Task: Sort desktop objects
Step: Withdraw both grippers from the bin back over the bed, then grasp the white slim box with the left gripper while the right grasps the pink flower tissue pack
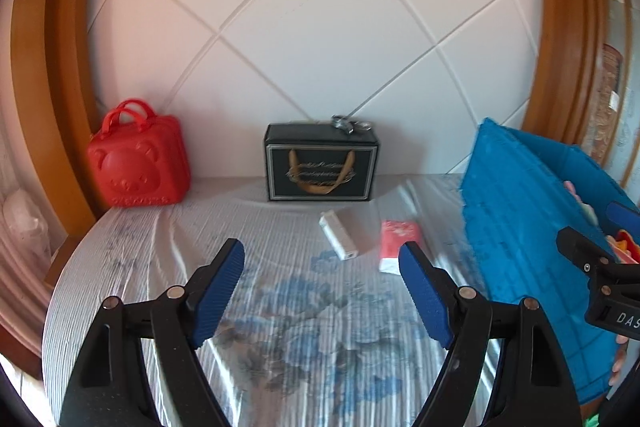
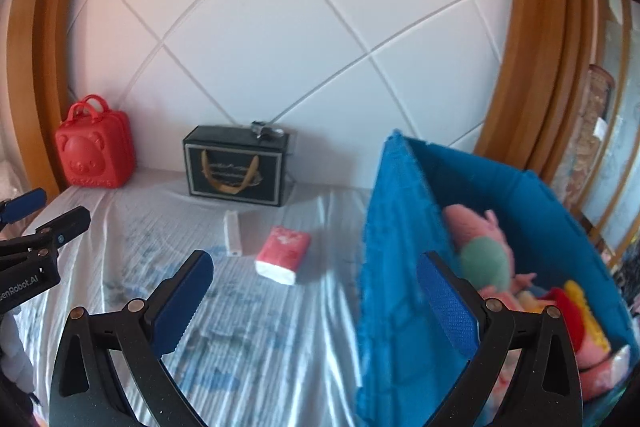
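On a plastic-covered floral tabletop (image 1: 280, 307), we hold both tools above the cloth: the left gripper (image 1: 322, 291) has its tongs spread wide with nothing between them, and the right gripper (image 2: 314, 303) is likewise spread and unloaded, its right finger overlapping the near wall of the blue bin (image 2: 400, 267).

Two loose items lie between the black gift box (image 1: 320, 163) at the wall and our fingers: a small white box (image 1: 338, 235) and, just beside it, a red tissue pack (image 2: 284, 253). We judge the pack light and soft, likely to squash and to slide in its glossy wrapper, so a pinch across its short sides near the middle looks safest. The white box seems rigid and light; its long flat faces would suit the pads best.

A red bear case (image 1: 138, 163) stands in the far left corner. Soft toys (image 2: 484, 259) already sit in the bin, though its near wall hides much of them. The shiny object atop the gift box is too small to identify, and motion blur smears the cloth and the bin's edge.
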